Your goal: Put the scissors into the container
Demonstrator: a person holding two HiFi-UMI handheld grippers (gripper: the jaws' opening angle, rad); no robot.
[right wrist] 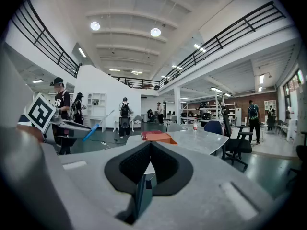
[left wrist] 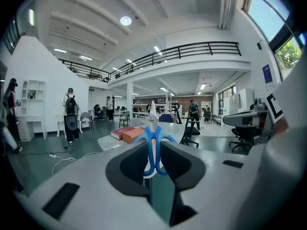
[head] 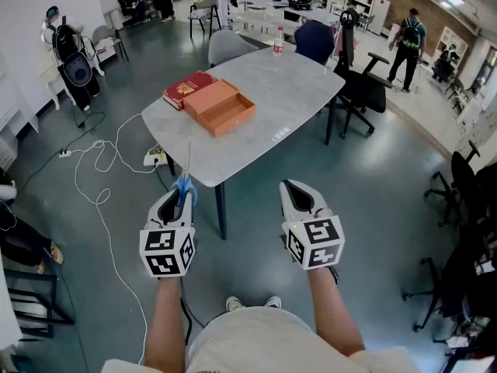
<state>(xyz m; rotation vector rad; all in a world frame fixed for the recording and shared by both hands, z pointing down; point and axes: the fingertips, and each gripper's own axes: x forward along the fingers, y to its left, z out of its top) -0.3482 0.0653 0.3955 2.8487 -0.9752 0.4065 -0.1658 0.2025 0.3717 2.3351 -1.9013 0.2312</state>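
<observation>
Left gripper (head: 180,199) clamps blue scissors (head: 185,179) by the handles, blades aimed toward the orange container (head: 220,106) near the table's (head: 299,92) left edge; right gripper (head: 298,190) closed, empty.

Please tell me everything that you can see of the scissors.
The scissors have blue, plastic-looking handle loops and pale, closed blades. The left gripper is shut on the handles, its dark fingers pressing the loops from both sides. Held in the air, the blades point forward toward the grey table. Nothing else touches them.
</observation>
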